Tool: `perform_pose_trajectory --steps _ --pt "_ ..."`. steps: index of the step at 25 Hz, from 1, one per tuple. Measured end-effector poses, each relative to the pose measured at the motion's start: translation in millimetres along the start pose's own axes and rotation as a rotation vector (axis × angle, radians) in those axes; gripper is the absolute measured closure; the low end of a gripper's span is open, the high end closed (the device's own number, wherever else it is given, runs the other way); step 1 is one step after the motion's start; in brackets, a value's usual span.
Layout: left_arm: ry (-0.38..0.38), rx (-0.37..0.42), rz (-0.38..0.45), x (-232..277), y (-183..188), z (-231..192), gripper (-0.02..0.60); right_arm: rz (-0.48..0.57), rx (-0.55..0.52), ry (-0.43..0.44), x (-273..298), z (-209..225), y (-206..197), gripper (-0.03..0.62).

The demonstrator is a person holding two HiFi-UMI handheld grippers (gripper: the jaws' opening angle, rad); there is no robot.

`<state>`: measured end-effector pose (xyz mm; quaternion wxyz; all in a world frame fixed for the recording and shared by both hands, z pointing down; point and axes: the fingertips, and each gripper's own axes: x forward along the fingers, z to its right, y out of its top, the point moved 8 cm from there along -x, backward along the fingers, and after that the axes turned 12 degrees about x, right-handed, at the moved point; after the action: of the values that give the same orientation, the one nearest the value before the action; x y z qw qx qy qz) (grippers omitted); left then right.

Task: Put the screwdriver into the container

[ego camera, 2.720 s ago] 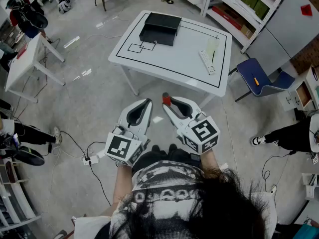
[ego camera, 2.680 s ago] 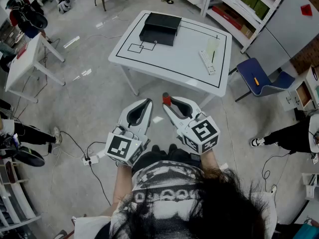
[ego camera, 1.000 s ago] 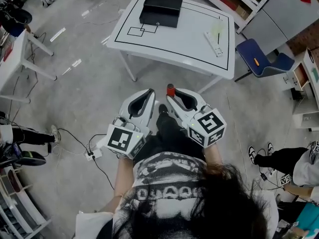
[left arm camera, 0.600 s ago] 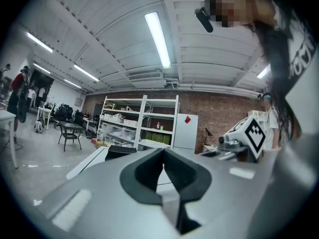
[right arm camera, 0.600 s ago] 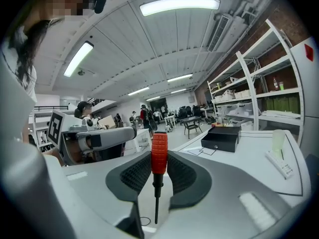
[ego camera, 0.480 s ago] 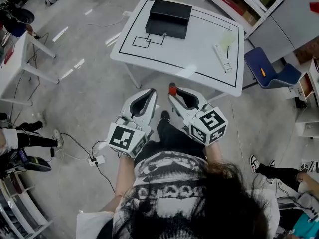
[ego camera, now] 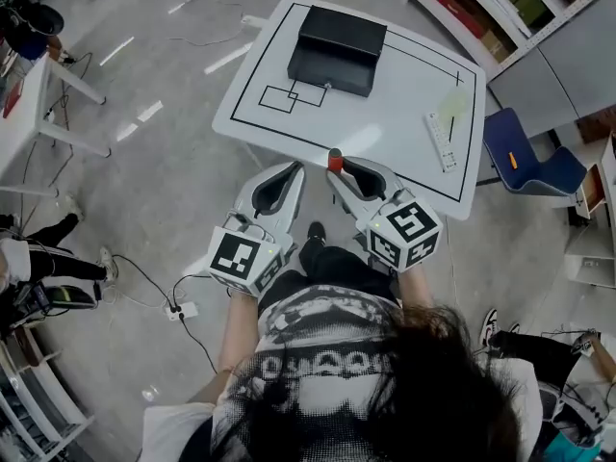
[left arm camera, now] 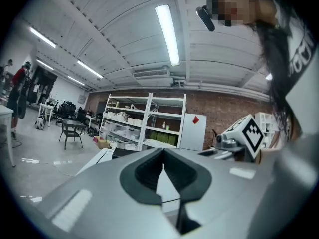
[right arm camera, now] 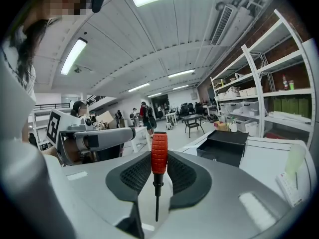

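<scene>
A screwdriver (right arm camera: 159,153) with a red ribbed handle (ego camera: 335,160) stands upright between the pads of my right gripper (ego camera: 339,168), which is shut on it; its thin shaft points down toward the gripper body. My left gripper (ego camera: 293,169) is beside it at the left, jaws shut with nothing in them (left arm camera: 163,156). Both grippers hover just short of the white table's near edge (ego camera: 318,141). The black box-shaped container (ego camera: 338,48) sits at the table's far left; the right gripper view shows the container (right arm camera: 224,146) ahead to the right.
Black lines are marked on the table top. A white remote-like bar (ego camera: 441,142) and a pale green item (ego camera: 452,104) lie at the table's right. A blue chair (ego camera: 534,157) and shelves stand at the right, and another white table (ego camera: 38,94) at the left.
The view has moved forward: the table is nearer and the grippers now reach its near edge. The right gripper's hold on the screwdriver is the same.
</scene>
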<state>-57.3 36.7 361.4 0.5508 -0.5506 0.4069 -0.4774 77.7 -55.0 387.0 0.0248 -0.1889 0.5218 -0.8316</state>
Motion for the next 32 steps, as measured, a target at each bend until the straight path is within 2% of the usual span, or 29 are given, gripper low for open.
perform_pose_trajectory --steps 16,21,32 --pt "0.014 0.082 -0.035 60.2 12.5 -31.6 0.581 0.053 0.017 0.059 43.0 52.6 39.1 0.493" --pt "0.029 0.079 -0.063 69.0 11.1 -32.8 0.581 0.056 0.023 0.072 46.8 61.2 41.5 0.493" --pt "-0.027 0.081 -0.082 97.1 7.1 -22.6 0.581 0.045 0.062 0.043 36.2 82.3 35.7 0.491"
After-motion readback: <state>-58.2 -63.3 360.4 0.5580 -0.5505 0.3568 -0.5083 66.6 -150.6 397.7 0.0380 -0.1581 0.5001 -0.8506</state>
